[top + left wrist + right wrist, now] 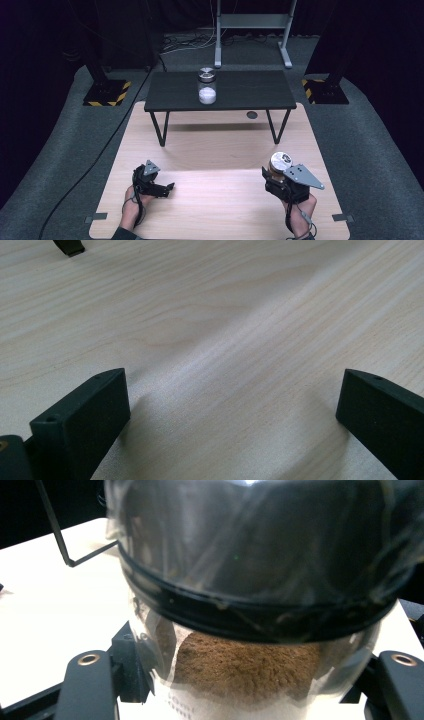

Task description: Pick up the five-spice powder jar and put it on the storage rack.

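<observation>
My right gripper (276,175) is shut on a clear jar with a metal lid (281,161), held above the right side of the wooden board (210,200). In the right gripper view the jar (250,605) shows brown powder in its lower part, with a black jaw on either side of the glass. My left gripper (167,188) rests low over the board at the left, its jaws wide apart (230,410) over bare wood with nothing between them. A second jar (207,85), part full of white powder, stands upright on the small black table (250,90).
The black table stands on thin legs across the far end of the board. A dark round spot (252,115) lies on the board below its right part. Grey carpet surrounds the board, with stand bases marked yellow and black (106,93) at both sides.
</observation>
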A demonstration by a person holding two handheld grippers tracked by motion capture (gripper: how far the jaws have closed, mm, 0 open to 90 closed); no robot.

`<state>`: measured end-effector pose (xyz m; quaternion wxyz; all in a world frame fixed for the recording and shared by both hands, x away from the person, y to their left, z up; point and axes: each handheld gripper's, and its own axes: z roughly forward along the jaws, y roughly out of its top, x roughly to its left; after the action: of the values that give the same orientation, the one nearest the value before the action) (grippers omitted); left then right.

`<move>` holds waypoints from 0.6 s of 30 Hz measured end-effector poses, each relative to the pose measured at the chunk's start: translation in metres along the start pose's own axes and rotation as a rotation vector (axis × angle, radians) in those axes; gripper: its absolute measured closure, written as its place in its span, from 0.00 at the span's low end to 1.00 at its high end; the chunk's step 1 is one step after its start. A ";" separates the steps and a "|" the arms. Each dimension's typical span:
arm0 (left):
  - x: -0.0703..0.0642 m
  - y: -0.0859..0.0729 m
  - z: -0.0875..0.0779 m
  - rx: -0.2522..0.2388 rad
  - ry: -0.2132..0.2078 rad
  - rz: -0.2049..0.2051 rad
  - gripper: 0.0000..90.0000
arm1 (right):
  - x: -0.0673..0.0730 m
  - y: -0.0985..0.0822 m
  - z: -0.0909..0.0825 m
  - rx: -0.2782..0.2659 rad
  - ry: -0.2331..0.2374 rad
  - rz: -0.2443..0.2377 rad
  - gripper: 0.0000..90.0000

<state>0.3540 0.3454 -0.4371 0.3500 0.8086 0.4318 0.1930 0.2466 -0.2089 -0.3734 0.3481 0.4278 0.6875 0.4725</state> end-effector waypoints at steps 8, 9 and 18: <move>0.000 0.000 0.000 0.000 0.000 0.000 0.00 | -0.005 0.015 0.003 -0.010 0.010 -0.018 0.32; 0.000 0.000 0.000 0.000 0.000 0.000 0.00 | -0.005 0.017 0.003 -0.011 0.011 -0.021 0.32; 0.000 0.000 0.000 0.000 0.000 0.000 0.00 | -0.007 0.034 0.006 -0.026 0.016 -0.056 0.32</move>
<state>0.3540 0.3454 -0.4371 0.3499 0.8087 0.4316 0.1930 0.2632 -0.2073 -0.3424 0.3612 0.4000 0.6956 0.4750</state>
